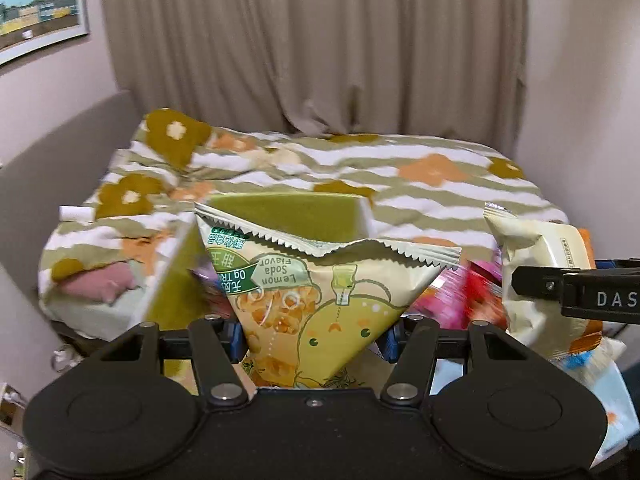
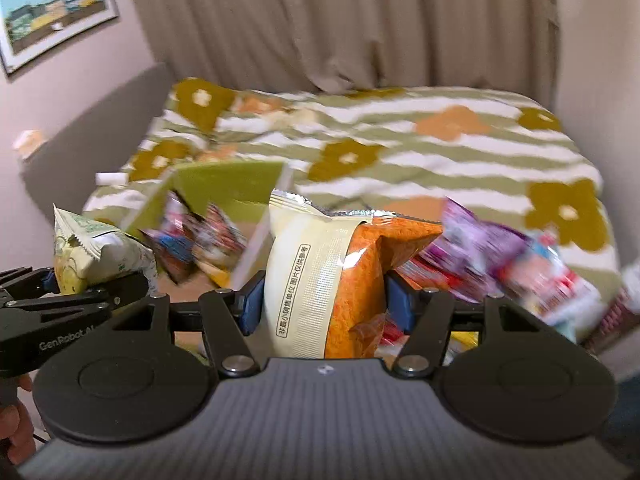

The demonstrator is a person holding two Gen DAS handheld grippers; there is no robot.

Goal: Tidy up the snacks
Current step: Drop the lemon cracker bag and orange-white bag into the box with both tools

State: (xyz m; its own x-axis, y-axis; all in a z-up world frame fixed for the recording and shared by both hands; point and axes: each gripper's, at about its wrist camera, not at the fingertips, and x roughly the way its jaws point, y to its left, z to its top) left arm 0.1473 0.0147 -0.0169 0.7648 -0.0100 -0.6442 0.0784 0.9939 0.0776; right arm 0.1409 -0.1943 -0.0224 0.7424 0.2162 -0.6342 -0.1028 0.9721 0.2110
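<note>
Light: soft, even indoor light, warm and a little dim; its source cannot be told.
Shadows: faint, darkest under the bed [image 1: 72, 336].
Glare: a small shine on the orange snack bag [image 2: 360, 264].
Blur: the bedspread [image 2: 400, 148] and loose snack packets [image 2: 532, 268] are smeared; the lemon soda bag [image 1: 320, 300] reads sharp.
Distortion: fisheye bends the framed picture [image 1: 40, 4] and curtain [image 1: 312, 40]; corners go black.

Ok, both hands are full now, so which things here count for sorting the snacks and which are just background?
For the job:
- yellow lemon-soda snack bag, in left gripper
- cream-and-orange snack bag, in right gripper
- green box
- loose purple and red packets

Background:
- flowered bedspread
- beige curtain
- framed picture
</note>
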